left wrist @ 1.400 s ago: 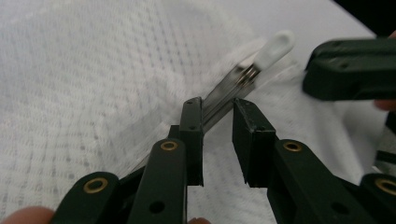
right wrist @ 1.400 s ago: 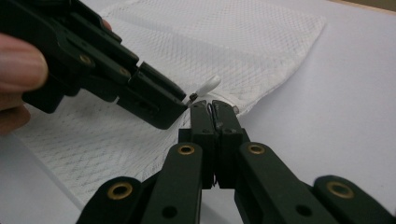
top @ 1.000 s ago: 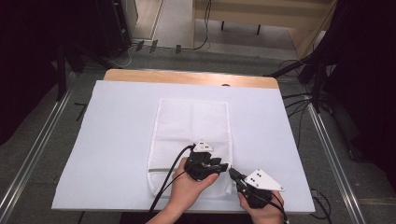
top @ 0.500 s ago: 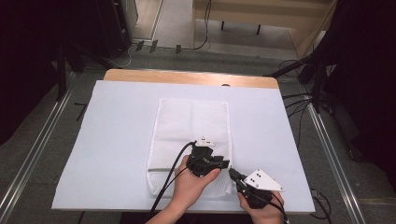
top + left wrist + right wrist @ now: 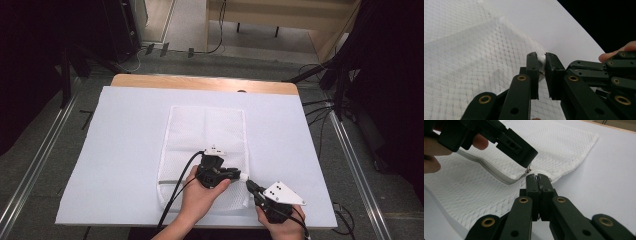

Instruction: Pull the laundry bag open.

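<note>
right gripper jaws pinch the mesh bag corner; left gripper jaws, nearly closed, nip its zipper pull.

From my station the white bench reads bright and evenly lit from overhead with soft shadows, surroundings dark, while nearby black fingers blur slightly in both gripper views.
</note>
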{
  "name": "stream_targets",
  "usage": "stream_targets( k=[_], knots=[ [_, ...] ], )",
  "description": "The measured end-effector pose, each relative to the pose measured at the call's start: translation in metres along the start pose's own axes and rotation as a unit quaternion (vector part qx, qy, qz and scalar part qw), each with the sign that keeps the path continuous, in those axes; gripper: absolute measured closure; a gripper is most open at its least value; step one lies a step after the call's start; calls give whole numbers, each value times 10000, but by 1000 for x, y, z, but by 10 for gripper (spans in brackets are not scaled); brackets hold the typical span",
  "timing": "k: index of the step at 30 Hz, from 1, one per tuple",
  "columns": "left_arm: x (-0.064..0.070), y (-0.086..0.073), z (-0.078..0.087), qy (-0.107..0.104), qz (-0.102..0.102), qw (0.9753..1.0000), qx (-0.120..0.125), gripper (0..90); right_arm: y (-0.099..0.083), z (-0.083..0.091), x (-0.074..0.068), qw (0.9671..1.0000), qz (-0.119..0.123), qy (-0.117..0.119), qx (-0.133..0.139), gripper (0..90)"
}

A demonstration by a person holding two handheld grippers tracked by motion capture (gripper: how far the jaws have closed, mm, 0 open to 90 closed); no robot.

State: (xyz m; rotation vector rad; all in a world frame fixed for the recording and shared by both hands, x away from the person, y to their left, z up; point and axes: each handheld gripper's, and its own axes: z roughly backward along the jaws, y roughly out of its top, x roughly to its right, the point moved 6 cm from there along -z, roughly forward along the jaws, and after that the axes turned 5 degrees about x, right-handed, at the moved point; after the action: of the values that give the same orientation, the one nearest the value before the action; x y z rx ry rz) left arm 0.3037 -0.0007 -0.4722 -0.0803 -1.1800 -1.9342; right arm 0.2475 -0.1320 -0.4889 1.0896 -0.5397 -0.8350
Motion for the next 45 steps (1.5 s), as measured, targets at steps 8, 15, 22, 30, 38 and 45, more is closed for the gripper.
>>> stream_targets(
  k=[8, 15, 22, 30, 38, 45],
  knots=[
    [-2, -4, 2, -73, 5, 10000, -12, 875, 0, 1, 0, 10000, -10, 5, -12, 900],
    [-1, -6, 6, -31, -165, 9999, 36, 878, 2, 2, 0, 10000, -23, -49, -74, 900],
    [-3, -10, 8, 48, -251, 9997, 40, 878, 4, 3, -1, 10000, 1, -45, -82, 900],
    [-9, -13, 13, 113, -261, 9996, 58, 878, 5, 5, 0, 9999, -1, -66, -93, 900],
    [-19, -20, 30, 255, -272, 9993, 81, 878, 6, 9, 3, 9999, 14, -127, -80, 900],
    [-31, -26, 43, 348, -212, 9991, 107, 878, 8, 11, 6, 9998, -22, -168, -55, 900]
  ],
)
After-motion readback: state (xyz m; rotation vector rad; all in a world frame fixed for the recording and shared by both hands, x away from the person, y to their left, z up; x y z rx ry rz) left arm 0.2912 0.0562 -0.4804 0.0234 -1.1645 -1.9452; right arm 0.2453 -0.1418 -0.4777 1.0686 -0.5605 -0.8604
